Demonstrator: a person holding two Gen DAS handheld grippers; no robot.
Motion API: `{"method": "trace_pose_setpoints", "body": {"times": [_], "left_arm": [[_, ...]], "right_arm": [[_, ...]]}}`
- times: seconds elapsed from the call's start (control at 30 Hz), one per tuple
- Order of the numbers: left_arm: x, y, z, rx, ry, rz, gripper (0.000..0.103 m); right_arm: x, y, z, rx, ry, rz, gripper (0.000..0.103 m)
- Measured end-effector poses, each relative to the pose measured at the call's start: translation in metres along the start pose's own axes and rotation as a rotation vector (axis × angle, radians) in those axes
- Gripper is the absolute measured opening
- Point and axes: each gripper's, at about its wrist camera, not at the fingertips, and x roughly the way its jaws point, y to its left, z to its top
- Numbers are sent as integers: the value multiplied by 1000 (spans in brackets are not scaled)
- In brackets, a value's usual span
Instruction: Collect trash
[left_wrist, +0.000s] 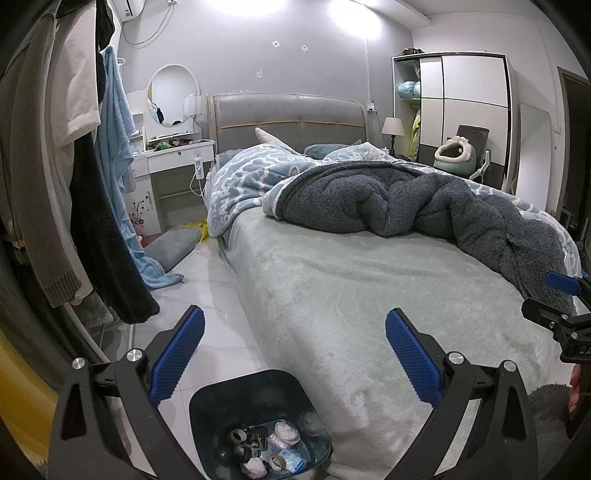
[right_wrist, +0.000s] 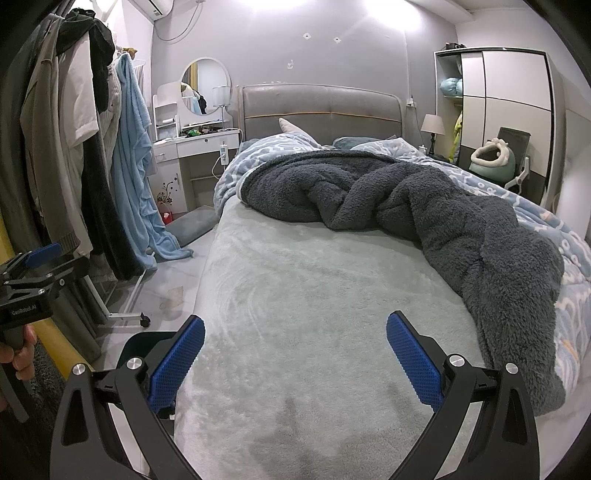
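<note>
My left gripper (left_wrist: 294, 354) hangs above the near left corner of the bed (left_wrist: 369, 295), and its blue fingers (left_wrist: 177, 354) are spread wide with nothing between them. Just below it the dark trash bin (left_wrist: 258, 424) stands on the floor (left_wrist: 207, 295), touching the left edge of the bed at the foot end. At the bottom of the bin lie several pieces of trash (left_wrist: 266, 450): crumpled tissues, small wrappers and some round scraps. My right gripper (right_wrist: 295, 354) is over the near edge of the bed, and its fingers (right_wrist: 413, 362) are also released and hold nothing. The dark grey blanket (right_wrist: 424, 221) lies bunched along the right side of the bed, reaching toward the headboard (right_wrist: 321, 110). Clothes hang on a rack (right_wrist: 92, 147) left of the bed.
</note>
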Motion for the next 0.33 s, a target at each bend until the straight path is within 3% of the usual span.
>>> {"method": "trace_pose_setpoints", "body": {"times": [0.33], "left_arm": [[-1,3,-7,-9,0,7,100]], "right_arm": [[0,0,0,1,0,0,100]]}}
